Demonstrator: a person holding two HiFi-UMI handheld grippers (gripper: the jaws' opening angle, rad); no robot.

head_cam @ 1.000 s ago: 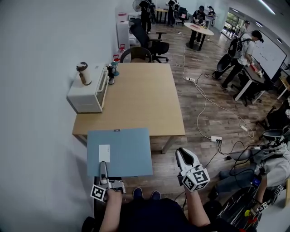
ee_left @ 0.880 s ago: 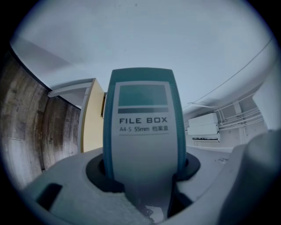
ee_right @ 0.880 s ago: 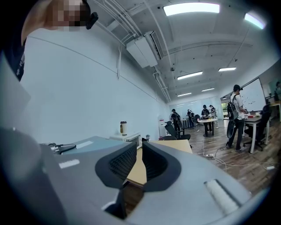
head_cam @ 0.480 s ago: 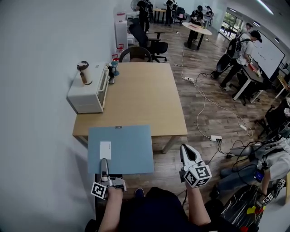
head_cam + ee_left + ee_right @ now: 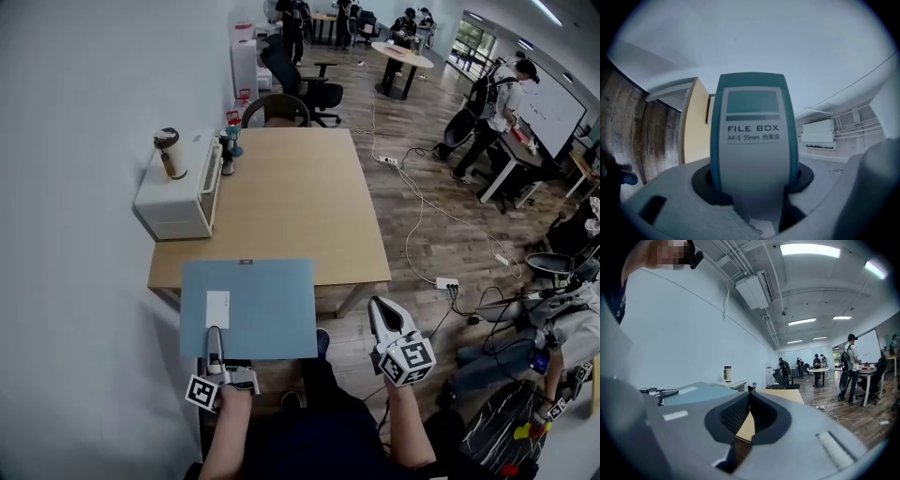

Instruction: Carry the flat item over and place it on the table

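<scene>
The flat item is a blue-grey file box (image 5: 253, 307), held level in front of me. My left gripper (image 5: 215, 339) is shut on its near edge. In the left gripper view the box's labelled spine (image 5: 752, 136) stands up between the jaws of that gripper (image 5: 752, 190), which press on both its sides. The box's far edge overlaps the front edge of the wooden table (image 5: 291, 202). My right gripper (image 5: 379, 309) hangs to the right of the box, over the floor. In its own view that gripper (image 5: 750, 397) is shut with nothing in it.
A white appliance (image 5: 176, 192) with a cup (image 5: 168, 152) on top stands at the table's left, against the wall. Small items (image 5: 228, 148) sit beside it. An office chair (image 5: 279, 111) is behind the table. Cables and a power strip (image 5: 446, 283) lie on the floor at right, where people stand.
I have stepped a little closer to the table. The file box now reaches slightly further over the table's front edge. Both grippers keep their states.
</scene>
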